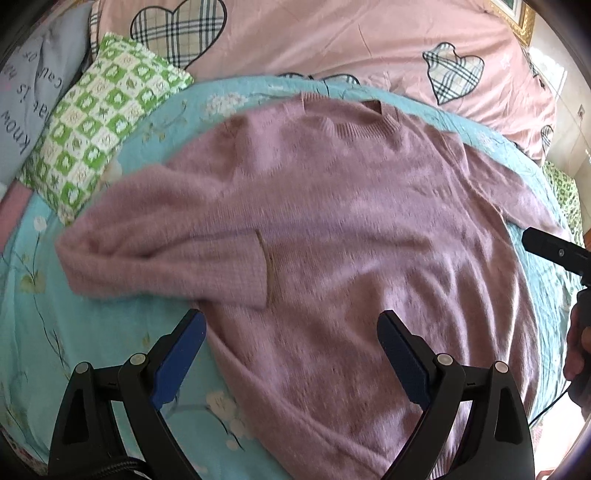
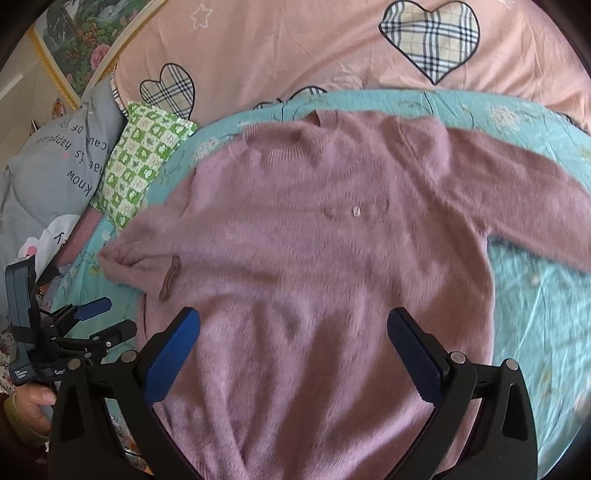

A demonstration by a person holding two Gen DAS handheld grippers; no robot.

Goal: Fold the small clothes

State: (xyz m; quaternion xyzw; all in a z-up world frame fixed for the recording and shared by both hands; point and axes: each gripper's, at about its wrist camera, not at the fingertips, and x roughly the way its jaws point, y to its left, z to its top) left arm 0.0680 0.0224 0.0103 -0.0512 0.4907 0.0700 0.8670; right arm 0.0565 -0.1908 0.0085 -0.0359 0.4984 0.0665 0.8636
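Sweater (image 1: 332, 229) first: pink, fuzzy knit, it lay flat and face up on the turquoise floral quilt (image 1: 110, 332), hem toward me and ribbed collar (image 2: 295, 147) at the far end. Closest to my cameras, the left gripper (image 1: 291, 354) hovered above the lower body of the garment with its blue-padded fingers (image 1: 177, 362) spread wide and nothing between them; its left finger sat over the quilt just beside the sweater's edge, the right one over the knit. My right gripper (image 2: 293, 354) was likewise released, jaws apart and empty, both fingers over the lower part of the sweater. In the right wrist view I could also see the left tool off to the side, near the hem corner, with the person's hand (image 2: 33, 402) on its handle.

Farther out, the garment's left-side sleeve (image 1: 162, 258) was folded in across the body, its cuff (image 1: 264, 273) resting on the chest panel. The other sleeve (image 2: 517, 206) stretched outward over the quilt, unfolded.

Beyond the folded sleeve, a green-and-white checked pillow (image 1: 99, 125) lay at the quilt's edge, touching or nearly touching the sleeve's shoulder end. A grey cushion with printed lettering (image 2: 55, 166) sat behind it. Farthest back spread a pink duvet with plaid hearts (image 2: 332, 44), and a framed floral picture (image 2: 81, 33) stood in the corner.
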